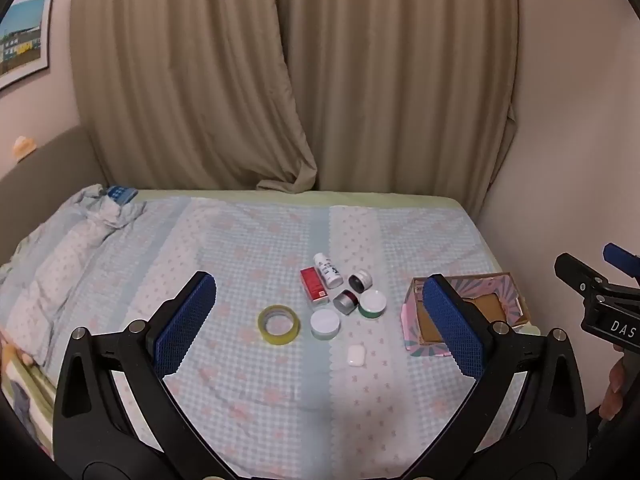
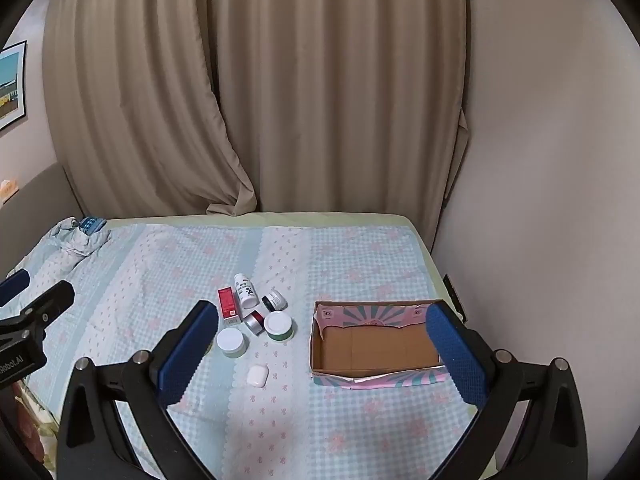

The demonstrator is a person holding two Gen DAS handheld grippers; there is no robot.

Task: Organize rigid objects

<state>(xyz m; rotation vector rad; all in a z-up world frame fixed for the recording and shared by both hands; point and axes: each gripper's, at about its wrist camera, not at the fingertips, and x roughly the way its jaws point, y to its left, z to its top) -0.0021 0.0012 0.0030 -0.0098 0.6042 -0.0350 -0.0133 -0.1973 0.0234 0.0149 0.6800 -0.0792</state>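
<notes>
**Both jaws wide, nothing picked up yet**

Jaws on the left gripper and the right gripper are spread about as wide as they go, with nothing between the pads, so this looks like the lining-up stage before a first pick. Both hover above the bed, tilted down at the pile.

All the small stuff sits bunched mid-bed, probably so either hand can reach it: a red box lying flat, a white bottle on its side just right of it, a small black-and-white jar, a silver-and-red cylinder, a green jar and a white-lidded jar. The tape roll lies flat to the left, and a white earbud case sits nearer, a bit apart.

The cardboard box is open and empty on the right, near the wall, so I'd guess that's where everything goes. Can't read the labels from here, too small.
</notes>
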